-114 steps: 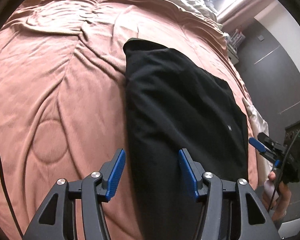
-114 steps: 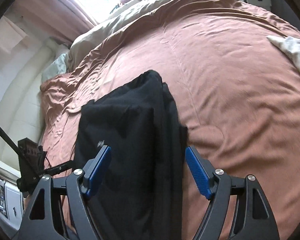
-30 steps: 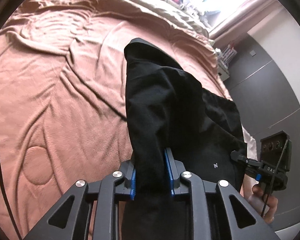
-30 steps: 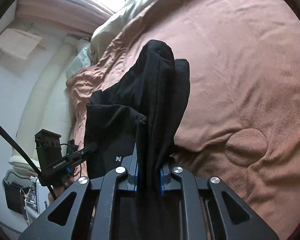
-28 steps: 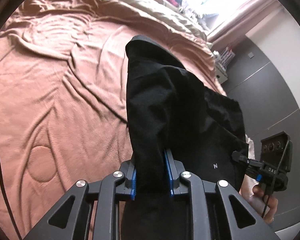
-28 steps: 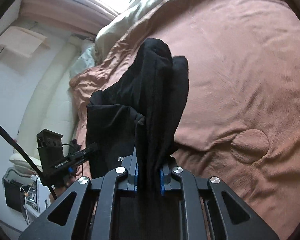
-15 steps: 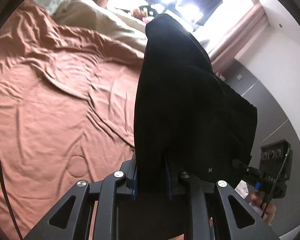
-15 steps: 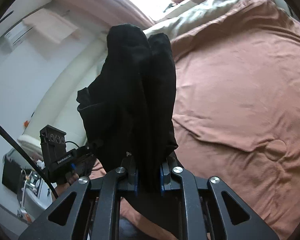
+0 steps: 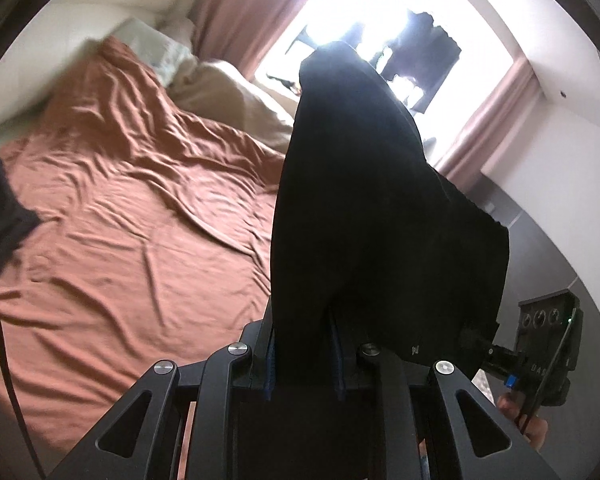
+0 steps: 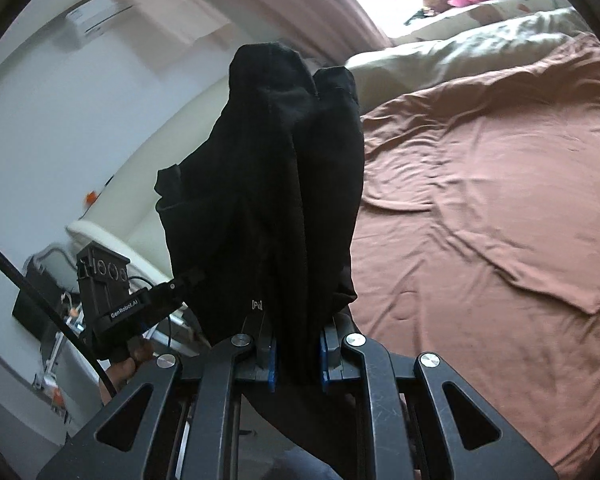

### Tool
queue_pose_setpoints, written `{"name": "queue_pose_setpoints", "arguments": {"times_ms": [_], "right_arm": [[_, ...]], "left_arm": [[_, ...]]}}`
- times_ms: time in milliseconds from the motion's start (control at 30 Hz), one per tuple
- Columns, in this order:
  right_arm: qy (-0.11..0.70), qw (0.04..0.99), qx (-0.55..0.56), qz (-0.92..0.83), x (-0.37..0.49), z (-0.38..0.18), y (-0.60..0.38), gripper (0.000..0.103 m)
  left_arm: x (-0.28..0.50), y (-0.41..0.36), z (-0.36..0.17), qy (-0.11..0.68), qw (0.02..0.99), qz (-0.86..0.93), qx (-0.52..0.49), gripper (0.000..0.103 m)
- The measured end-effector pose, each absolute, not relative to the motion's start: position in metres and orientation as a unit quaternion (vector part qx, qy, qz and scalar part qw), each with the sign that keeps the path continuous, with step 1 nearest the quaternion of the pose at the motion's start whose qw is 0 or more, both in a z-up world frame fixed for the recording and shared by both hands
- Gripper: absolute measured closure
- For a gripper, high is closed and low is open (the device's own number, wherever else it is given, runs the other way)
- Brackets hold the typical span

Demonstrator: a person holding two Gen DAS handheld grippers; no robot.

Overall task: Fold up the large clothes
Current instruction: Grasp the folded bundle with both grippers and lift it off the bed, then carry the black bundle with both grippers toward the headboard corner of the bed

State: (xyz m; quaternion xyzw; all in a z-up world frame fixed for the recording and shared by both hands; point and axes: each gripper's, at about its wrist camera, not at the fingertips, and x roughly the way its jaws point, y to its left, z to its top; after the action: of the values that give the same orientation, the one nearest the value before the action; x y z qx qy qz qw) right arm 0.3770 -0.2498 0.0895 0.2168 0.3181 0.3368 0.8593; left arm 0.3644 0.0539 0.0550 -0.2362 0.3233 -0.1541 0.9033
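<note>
Black garment is held up above the brown bedspread, clear of it. One part is pinched by the left gripper, another by the right gripper; fabric hangs between them.

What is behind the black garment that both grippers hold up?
Behind the black garment, a bright window with pink curtains shows, and the brown bedcover spreads beside it. The part directly behind the cloth is hidden.
</note>
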Motion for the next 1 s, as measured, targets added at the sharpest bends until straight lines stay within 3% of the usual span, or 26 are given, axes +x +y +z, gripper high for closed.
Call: {"name": "queue_pose_setpoints", "arguments": {"times_ms": [600,1000], "right_arm": [[0.319,0.840,0.161,0.408,0.376,0.116,-0.081,0.091],[0.327,0.811,0.154,0.461,0.424,0.106,0.042,0.091]], "left_arm": [[0.255,0.223,0.091,0.260,0.926,-0.079,-0.260,0.081],[0.221,0.338,0.118,0.241,0.937,-0.003,-0.253,0.081]]}}
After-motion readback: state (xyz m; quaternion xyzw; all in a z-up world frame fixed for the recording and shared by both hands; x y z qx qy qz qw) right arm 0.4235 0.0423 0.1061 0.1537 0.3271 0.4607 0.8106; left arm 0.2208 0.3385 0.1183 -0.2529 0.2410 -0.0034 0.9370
